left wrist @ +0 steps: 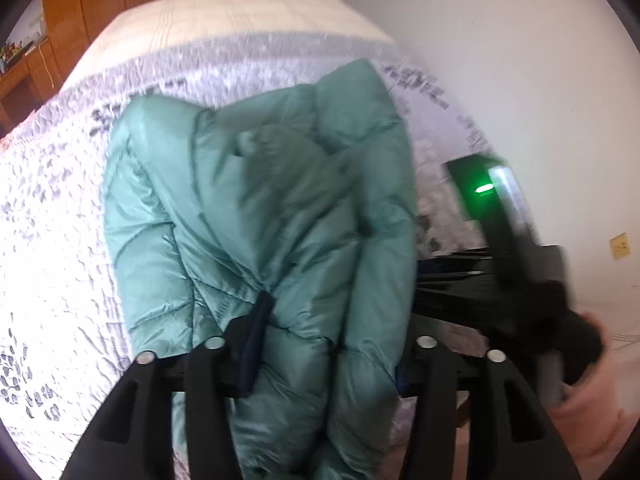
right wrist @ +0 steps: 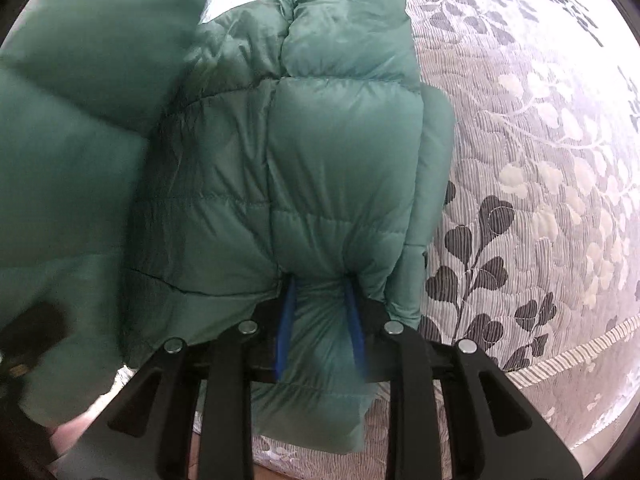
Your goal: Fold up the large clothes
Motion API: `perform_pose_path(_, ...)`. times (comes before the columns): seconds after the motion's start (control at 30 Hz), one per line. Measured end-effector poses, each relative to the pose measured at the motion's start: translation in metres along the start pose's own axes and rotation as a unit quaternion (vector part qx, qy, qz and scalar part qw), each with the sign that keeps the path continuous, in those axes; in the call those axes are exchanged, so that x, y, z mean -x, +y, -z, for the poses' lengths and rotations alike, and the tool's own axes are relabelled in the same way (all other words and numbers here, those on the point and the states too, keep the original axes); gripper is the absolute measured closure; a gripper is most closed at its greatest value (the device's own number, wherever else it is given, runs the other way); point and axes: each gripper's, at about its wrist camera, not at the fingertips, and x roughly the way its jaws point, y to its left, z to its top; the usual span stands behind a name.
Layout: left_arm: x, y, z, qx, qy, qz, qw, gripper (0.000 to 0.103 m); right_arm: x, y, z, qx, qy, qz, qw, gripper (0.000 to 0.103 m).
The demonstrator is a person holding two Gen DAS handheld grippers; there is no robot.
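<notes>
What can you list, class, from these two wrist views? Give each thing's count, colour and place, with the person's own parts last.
Puffy quilted green jacket: one, teal green, lying on the bed, pinched by both claws.
Leaf-patterned quilted bedspread: one, pale grey with dark leaves, under the jacket.
Wooden wardrobe: one, brown, beyond the bed.
White wall: one, right of the bed.
Left claw: one, black, shut on jacket fabric.
Right claw: one, black with blue pads, shut on jacket fabric.
</notes>
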Motion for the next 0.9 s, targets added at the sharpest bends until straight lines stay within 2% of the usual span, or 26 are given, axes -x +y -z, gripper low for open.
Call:
perform_pose_path(0.13, 0.026, 0.002, 0.009, 0.001, -0.028, 0.007, 0.9996, 0.047, -0.001, 0.005, 0.004, -0.002, 0.000, 0.006, 1.000, 0.078)
perform_pose_path(0.5, 0.046, 0.021, 0.026, 0.020, -0.036, 0.008, 0.9991, 0.047, 0.032, 0.015, 0.005, -0.014, -0.017, 0.020, 1.000, 0.073)
perform_pose_path(0.6, 0.051, 0.036, 0.028, 0.046, -0.031, 0.004, 0.9985, 0.047, 0.049, 0.018, 0.008, -0.019, -0.032, 0.029, 0.999, 0.064)
perform_pose_path(0.7, 0.052, 0.054, 0.034, 0.075, -0.028, -0.005, 0.9968, 0.047, 0.072, 0.029, 0.012, -0.012, -0.052, 0.028, 0.998, 0.060)
perform_pose_path(0.73, 0.052, 0.060, 0.037, 0.083, -0.026, -0.012, 0.9961, 0.047, 0.078, 0.033, 0.013, -0.011, -0.056, 0.027, 0.998, 0.056)
perform_pose_path(0.77, 0.052, 0.064, 0.039, 0.089, -0.025, -0.018, 0.9956, 0.047, 0.084, 0.038, 0.015, -0.011, -0.060, 0.026, 0.998, 0.047)
perform_pose_path(0.83, 0.052, 0.072, 0.043, 0.099, -0.025, -0.025, 0.9945, 0.048, 0.100, 0.047, 0.019, -0.009, -0.072, 0.020, 0.997, 0.042)
perform_pose_path(0.9, 0.053, 0.079, 0.046, 0.104, -0.025, -0.028, 0.9939, 0.048, 0.107, 0.054, 0.024, -0.012, -0.078, 0.012, 0.997, 0.031)
